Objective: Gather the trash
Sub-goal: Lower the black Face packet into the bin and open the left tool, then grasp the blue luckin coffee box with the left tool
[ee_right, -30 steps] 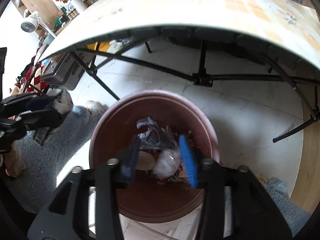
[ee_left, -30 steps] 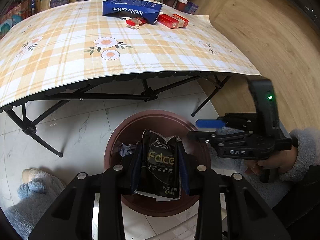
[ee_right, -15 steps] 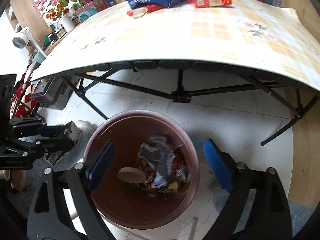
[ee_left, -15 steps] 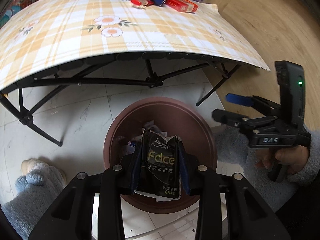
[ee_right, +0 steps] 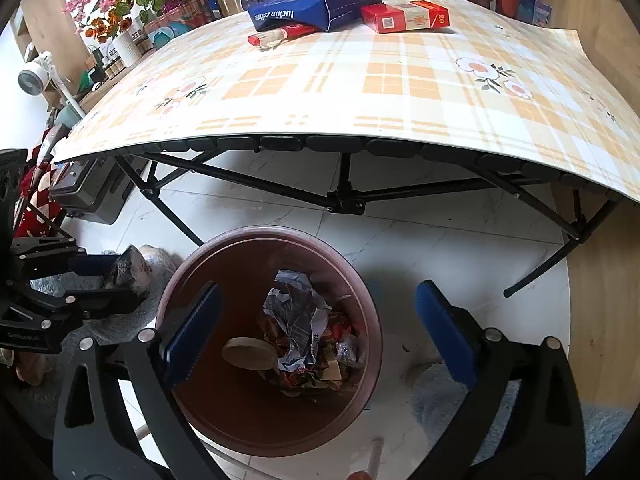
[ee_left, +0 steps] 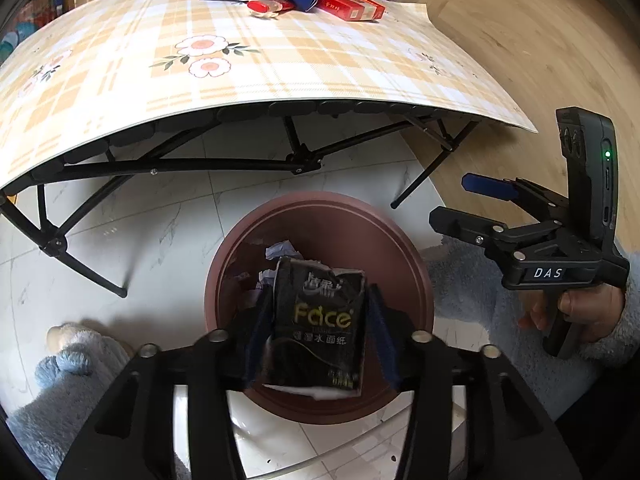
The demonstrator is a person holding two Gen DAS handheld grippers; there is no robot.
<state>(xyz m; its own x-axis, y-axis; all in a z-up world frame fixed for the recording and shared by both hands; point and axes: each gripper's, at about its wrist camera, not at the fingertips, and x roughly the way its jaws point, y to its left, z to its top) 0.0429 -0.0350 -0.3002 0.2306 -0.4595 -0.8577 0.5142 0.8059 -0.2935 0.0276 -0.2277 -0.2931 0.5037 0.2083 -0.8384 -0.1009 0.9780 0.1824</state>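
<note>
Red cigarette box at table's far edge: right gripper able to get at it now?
Probably yes: right gripper is open and empty, and the red cigarette box lies exposed on the plaid table, though it's far.

table (ee_right: 360, 92) – coffee box (ee_right: 316, 6), red pack (ee_right: 404, 16) | floor (ee_right: 420, 248) – bin (ee_right: 192, 284)

A black tissue pack (ee_left: 320, 324) with gold lettering, a reddish-brown bin (ee_right: 224, 412), an orange-and-white plaid tablecloth (ee_left: 120, 76).
</note>
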